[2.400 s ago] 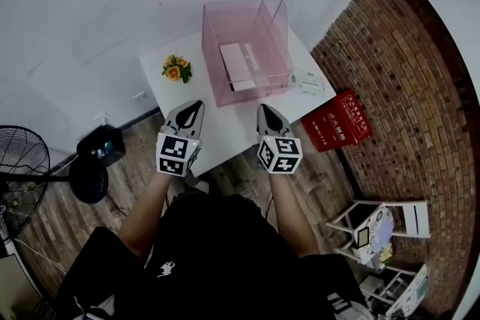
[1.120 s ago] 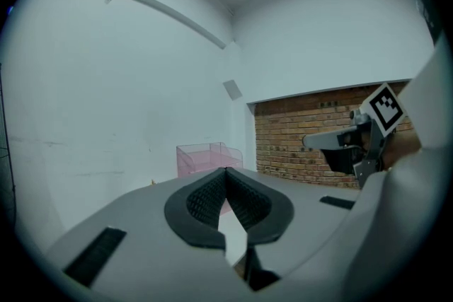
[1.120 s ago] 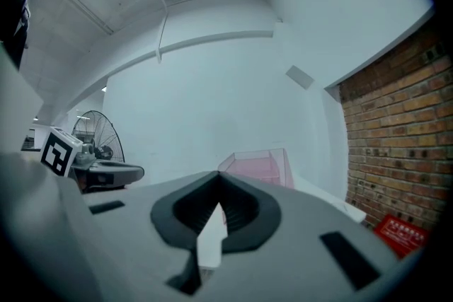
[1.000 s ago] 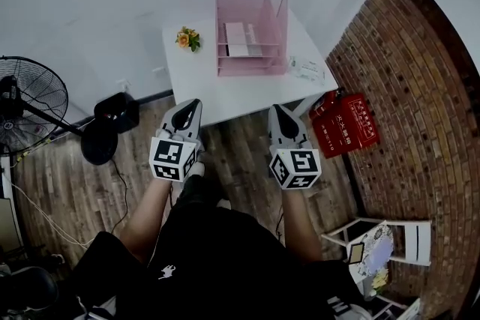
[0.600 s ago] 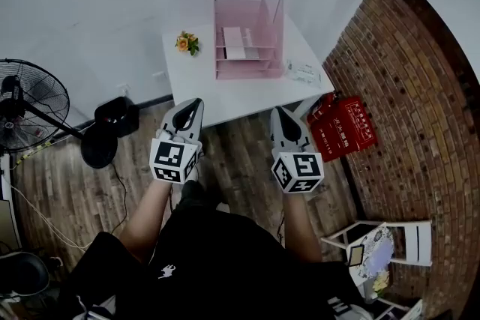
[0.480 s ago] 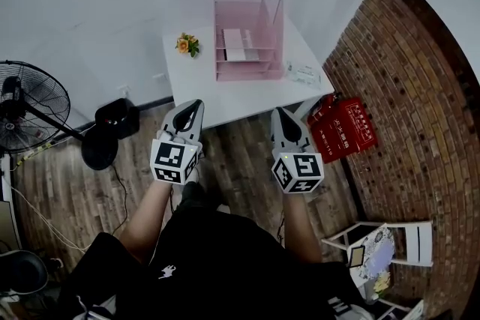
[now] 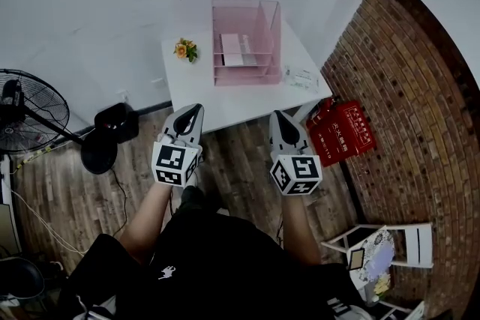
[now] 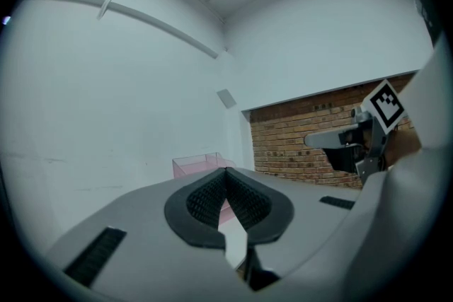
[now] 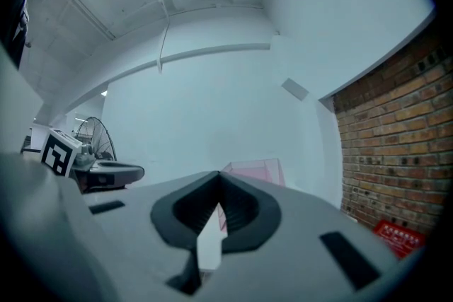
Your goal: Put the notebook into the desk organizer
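Observation:
A pink see-through desk organizer (image 7: 247, 41) stands at the back of a small white table (image 7: 225, 94). A pale notebook (image 7: 234, 49) lies flat inside it on a shelf. My left gripper (image 7: 197, 108) and right gripper (image 7: 276, 115) hover side by side over the wooden floor, short of the table's front edge. Both are shut with nothing in them. In the left gripper view the left gripper (image 8: 226, 172) points at the organizer (image 8: 202, 165). In the right gripper view the right gripper (image 9: 218, 177) has its pads together and the organizer (image 9: 251, 170) lies ahead.
A small flower bunch (image 7: 184, 50) and a small packet (image 7: 301, 77) lie on the table. A red box (image 7: 343, 133) sits on the floor by the brick wall. To the left stand a fan (image 7: 30, 109) and a black box (image 7: 112, 124). A folding rack (image 7: 382, 251) stands at the lower right.
Both grippers have drawn back from the table's front edge to over the floor. The table and organizer now sit farther off. Both grippers stay shut and empty.

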`<state>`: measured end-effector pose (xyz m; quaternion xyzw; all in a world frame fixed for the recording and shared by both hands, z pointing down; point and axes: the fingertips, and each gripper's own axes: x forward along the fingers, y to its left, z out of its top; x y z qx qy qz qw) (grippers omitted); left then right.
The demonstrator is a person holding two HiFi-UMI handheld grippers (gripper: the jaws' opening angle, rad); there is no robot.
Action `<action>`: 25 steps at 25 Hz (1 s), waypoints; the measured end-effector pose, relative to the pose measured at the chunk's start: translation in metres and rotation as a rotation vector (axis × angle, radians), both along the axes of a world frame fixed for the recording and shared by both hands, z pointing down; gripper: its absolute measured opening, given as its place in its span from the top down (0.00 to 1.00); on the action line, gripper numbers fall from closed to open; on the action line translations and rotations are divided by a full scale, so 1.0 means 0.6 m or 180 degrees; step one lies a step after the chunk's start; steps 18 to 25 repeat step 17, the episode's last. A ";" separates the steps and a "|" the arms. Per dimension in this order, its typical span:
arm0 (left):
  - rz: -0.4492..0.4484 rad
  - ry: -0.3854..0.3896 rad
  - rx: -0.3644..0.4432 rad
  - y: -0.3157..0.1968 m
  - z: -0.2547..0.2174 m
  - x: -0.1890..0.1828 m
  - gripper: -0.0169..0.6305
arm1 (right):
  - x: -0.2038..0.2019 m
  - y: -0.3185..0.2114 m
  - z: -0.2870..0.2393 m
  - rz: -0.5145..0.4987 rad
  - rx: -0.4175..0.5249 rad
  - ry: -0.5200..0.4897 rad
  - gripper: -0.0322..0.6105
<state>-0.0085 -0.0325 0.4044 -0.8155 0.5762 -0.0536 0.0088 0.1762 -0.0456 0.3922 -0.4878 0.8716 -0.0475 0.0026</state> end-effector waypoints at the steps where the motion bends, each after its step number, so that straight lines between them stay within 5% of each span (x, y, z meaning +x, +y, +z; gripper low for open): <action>1: 0.0003 -0.0004 0.0007 -0.001 -0.002 0.001 0.97 | 0.000 -0.001 0.000 0.0001 -0.0001 0.0002 0.95; 25: -0.0004 -0.0026 0.0004 -0.011 0.003 -0.007 0.97 | -0.005 -0.012 0.002 0.0011 0.0014 0.0052 0.95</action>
